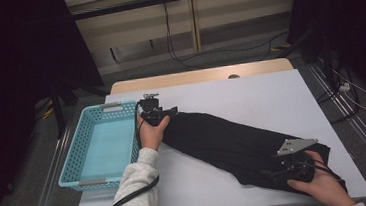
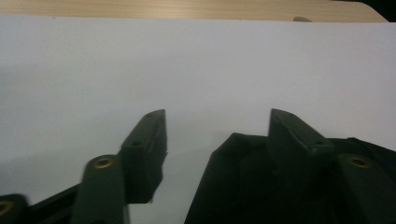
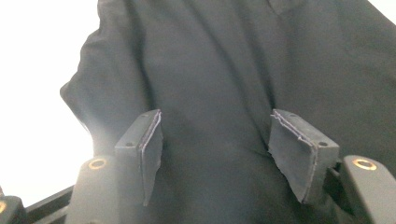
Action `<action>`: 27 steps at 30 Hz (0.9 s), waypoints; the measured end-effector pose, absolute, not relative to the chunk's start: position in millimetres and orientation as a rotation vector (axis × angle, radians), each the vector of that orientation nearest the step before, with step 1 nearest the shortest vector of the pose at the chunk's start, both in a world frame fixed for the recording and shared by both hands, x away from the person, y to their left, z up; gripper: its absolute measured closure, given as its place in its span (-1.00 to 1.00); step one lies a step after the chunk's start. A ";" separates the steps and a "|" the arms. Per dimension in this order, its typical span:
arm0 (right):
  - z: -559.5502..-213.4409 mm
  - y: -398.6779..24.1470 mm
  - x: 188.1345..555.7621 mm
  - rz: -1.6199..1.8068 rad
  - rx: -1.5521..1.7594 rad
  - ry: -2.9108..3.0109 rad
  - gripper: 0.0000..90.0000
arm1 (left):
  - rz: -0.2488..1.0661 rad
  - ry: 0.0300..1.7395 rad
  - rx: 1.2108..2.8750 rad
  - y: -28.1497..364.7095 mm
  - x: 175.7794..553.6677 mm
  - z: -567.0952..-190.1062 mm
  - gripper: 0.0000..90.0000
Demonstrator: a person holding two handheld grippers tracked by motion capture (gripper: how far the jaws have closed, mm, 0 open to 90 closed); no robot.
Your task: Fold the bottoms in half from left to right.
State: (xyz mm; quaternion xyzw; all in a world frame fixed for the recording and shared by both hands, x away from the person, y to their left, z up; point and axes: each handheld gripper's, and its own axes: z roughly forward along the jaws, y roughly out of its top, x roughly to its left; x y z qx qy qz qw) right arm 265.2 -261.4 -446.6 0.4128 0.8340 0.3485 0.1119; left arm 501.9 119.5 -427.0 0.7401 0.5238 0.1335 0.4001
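One black garment (image 1: 235, 146) lies stretched across the white worktop (image 1: 251, 97), running from the centre left of the high view down to the lower right. One turquoise basket (image 1: 78, 157) sits at the left edge of the worktop, just beside the cloth's upper end. Two hands work there, each with one pair of tongs.

The left tongs (image 1: 164, 113) are at the garment's upper-left end; the left gripper view shows what the high view cannot: the tongs (image 2: 217, 135) spread, bare worktop between them, and a folded corner of the black garment (image 2: 233, 182) lying under the right-hand jaw, not pinched.

The right tongs (image 1: 277, 172) rest at the lower-right end of the cloth. The right gripper view shows them (image 3: 215, 140) spread wide over the dark fabric (image 3: 219, 60), the pads not pressing on it.
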 end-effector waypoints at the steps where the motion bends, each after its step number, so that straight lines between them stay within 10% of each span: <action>1: -445.2 -262.0 266.1 1.024 1.198 2.434 -0.32 | 0.307 1.345 1.907 119.3 498.8 -429.3 -0.48; 19: -440.1 -261.5 272.7 1.151 1.201 2.319 -0.49 | 0.378 1.284 2.124 120.6 479.8 -453.6 -0.80; 27: -440.8 -260.8 274.1 1.145 1.195 2.325 -0.49 | 0.323 1.242 2.153 118.5 469.1 -446.6 0.11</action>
